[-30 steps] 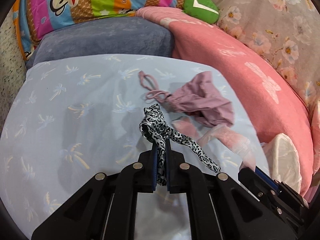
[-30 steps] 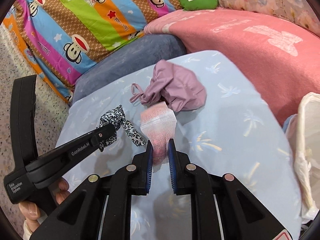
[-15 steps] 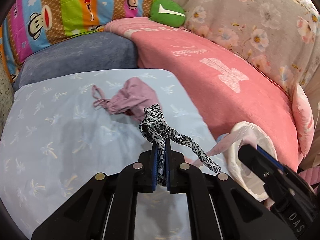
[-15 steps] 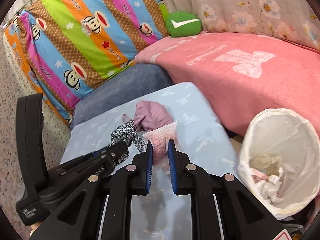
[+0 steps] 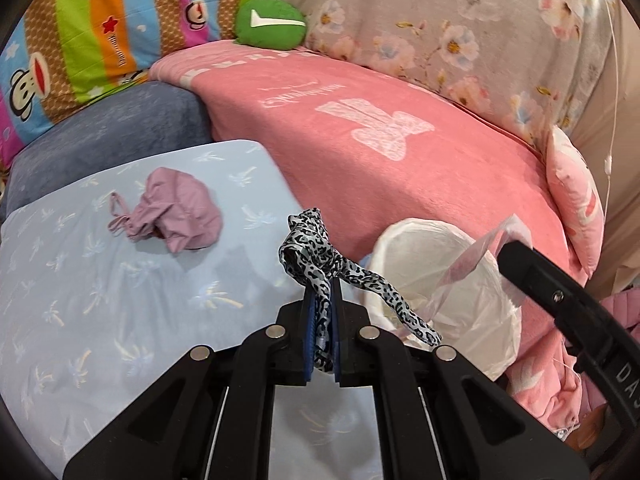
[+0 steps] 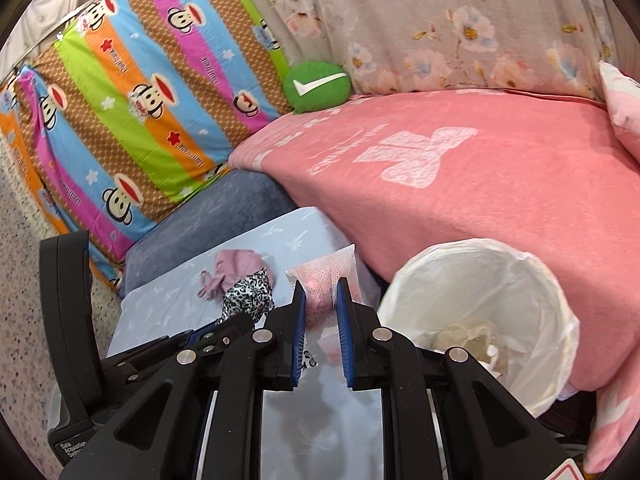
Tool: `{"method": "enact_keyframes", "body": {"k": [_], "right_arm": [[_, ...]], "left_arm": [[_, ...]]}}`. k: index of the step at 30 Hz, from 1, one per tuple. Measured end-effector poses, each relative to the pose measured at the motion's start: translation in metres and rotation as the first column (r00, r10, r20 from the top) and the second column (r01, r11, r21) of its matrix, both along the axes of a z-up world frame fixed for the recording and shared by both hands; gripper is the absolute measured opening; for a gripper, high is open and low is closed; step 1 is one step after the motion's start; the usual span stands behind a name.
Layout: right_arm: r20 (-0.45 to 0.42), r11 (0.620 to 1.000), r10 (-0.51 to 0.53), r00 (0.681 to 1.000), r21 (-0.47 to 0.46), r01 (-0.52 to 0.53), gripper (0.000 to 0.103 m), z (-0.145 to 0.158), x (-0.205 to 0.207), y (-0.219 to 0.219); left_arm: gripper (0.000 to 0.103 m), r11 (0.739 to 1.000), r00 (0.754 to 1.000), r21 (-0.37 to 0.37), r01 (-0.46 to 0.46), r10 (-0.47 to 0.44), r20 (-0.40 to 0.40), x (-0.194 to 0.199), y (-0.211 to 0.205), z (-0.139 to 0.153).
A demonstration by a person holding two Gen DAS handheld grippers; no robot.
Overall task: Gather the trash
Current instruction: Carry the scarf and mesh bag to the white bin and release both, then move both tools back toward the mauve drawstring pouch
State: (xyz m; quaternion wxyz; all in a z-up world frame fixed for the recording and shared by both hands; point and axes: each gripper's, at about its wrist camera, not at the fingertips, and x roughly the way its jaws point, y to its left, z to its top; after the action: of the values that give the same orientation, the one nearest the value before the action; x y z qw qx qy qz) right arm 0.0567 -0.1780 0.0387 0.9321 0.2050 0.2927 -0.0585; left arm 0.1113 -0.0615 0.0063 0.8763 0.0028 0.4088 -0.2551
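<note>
My left gripper (image 5: 321, 294) is shut on a leopard-print fabric strip (image 5: 316, 248) that hangs out to the right toward the white-lined trash bin (image 5: 448, 280). My right gripper (image 6: 320, 294) is shut on a clear plastic wrapper with pink contents (image 6: 322, 280); it stands just left of the trash bin (image 6: 480, 304), which holds crumpled paper. In the right wrist view the left gripper (image 6: 240, 320) and its leopard-print strip (image 6: 248, 292) show at lower left. A mauve drawstring pouch (image 5: 176, 210) lies on the light blue sheet (image 5: 100, 300).
A pink blanket (image 5: 380, 132) covers the bed behind the bin. A grey-blue cushion (image 5: 100, 128), a striped monkey-print cloth (image 6: 140, 100) and a green round cushion (image 5: 270, 22) lie at the back. Speckled floor (image 6: 20, 260) is at the left.
Both grippers have risen and swung right, away from the mauve pouch and toward the trash bin, each still carrying its item. The bin now fills the right of both views.
</note>
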Motion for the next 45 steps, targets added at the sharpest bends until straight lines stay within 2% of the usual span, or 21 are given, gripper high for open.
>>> {"method": "enact_keyframes", "body": {"k": [11, 21, 22, 26, 27, 30, 45], "right_arm": [[0.018, 0.997, -0.081, 0.997, 0.0, 0.081, 0.014, 0.003, -0.022, -0.049], [0.009, 0.993, -0.115, 0.993, 0.008, 0.115, 0.015, -0.005, -0.033, -0.073], [0.009, 0.993, -0.118, 0.993, 0.009, 0.118, 0.015, -0.006, -0.034, -0.075], [0.01, 0.992, -0.129, 0.992, 0.009, 0.129, 0.015, -0.006, -0.036, -0.079], [0.009, 0.991, -0.13, 0.991, 0.009, 0.13, 0.015, -0.006, -0.036, -0.08], [0.011, 0.991, -0.136, 0.991, 0.007, 0.136, 0.019, -0.006, -0.036, -0.081], [-0.01, 0.994, -0.113, 0.994, -0.006, 0.113, 0.022, -0.012, -0.034, -0.068]], "left_arm": [[0.007, 0.994, 0.994, 0.026, 0.106, -0.106, -0.008, -0.016, -0.053, -0.002], [0.01, 0.982, 0.982, 0.031, 0.186, -0.186, -0.017, -0.023, -0.088, -0.003], [0.013, 0.981, 0.982, 0.03, 0.189, -0.189, -0.02, -0.023, -0.09, -0.003], [0.054, 0.985, 0.985, 0.031, 0.172, -0.173, 0.019, -0.026, -0.093, 0.002], [0.058, 0.986, 0.986, 0.031, 0.166, -0.166, 0.031, -0.026, -0.093, 0.004], [0.059, 0.986, 0.986, 0.035, 0.161, -0.162, 0.041, -0.027, -0.092, 0.005], [0.059, 0.992, 0.992, 0.036, 0.124, -0.126, 0.033, -0.025, -0.079, 0.0]]}}
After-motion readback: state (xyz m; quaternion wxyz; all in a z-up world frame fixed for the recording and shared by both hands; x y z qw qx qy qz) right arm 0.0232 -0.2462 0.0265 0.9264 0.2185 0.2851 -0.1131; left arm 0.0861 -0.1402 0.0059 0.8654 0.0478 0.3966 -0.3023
